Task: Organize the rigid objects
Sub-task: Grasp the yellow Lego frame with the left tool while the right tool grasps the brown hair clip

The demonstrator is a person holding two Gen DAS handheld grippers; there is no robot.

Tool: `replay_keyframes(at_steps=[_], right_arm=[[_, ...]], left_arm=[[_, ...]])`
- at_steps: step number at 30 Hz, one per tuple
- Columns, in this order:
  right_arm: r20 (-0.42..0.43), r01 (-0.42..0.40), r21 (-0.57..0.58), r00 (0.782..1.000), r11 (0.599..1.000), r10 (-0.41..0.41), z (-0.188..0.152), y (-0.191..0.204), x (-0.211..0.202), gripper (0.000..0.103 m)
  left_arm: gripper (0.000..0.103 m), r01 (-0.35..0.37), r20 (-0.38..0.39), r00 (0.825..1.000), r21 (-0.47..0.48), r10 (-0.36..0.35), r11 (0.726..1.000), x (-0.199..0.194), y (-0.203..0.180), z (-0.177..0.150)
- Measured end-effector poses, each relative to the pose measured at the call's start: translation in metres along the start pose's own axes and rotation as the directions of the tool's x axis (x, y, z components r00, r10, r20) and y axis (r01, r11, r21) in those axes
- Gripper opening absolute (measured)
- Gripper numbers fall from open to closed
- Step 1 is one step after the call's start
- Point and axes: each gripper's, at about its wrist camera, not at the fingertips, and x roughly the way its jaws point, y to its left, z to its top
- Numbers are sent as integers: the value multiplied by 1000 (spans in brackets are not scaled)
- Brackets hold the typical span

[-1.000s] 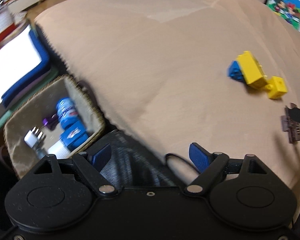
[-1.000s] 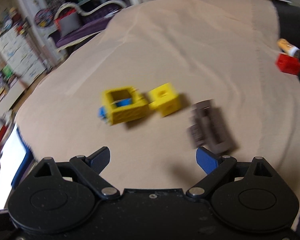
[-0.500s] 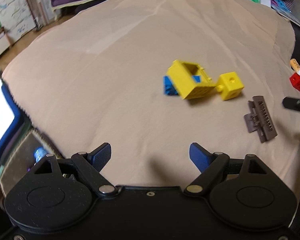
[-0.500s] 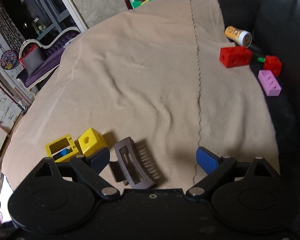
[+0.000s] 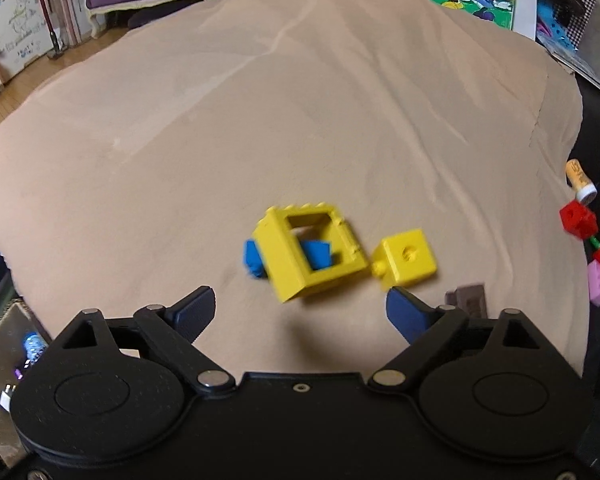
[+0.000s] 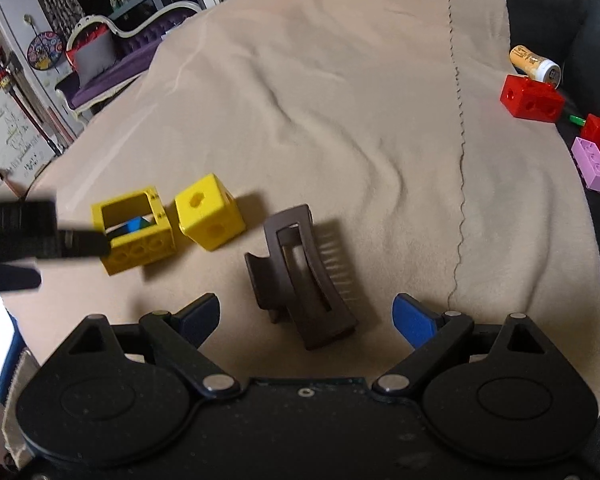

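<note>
Beige cloth (image 5: 300,112) carries all pieces. Left gripper (image 5: 300,308) jaws wide apart, just been opening, nothing between; hollow yellow frame block (image 5: 308,252) just beyond at 12 o'clock, blue piece (image 5: 316,254) inside it, yellow cube (image 5: 410,260) touching frame at 3 o'clock. Right gripper (image 6: 306,316) jaws apart, not clamped; brown hair claw clip (image 6: 300,276) lies between blue pads. Red blocks (image 6: 532,98), pink brick (image 6: 592,164), small bottle (image 6: 534,62) at 2 o'clock, well apart.

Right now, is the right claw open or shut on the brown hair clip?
Open. The right claw has its blue pads standing wide on either side of the brown hair clip, clear of it; the clip lies on the beige blanket.
</note>
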Motion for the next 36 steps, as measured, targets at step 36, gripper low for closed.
replay_keyframes(at_steps=[36], right_arm=[[39,64,-53,997,997,-62,-9,5,15,93]], left_arm=[[64,-107,10,994,94,107,990,0,-61,30]])
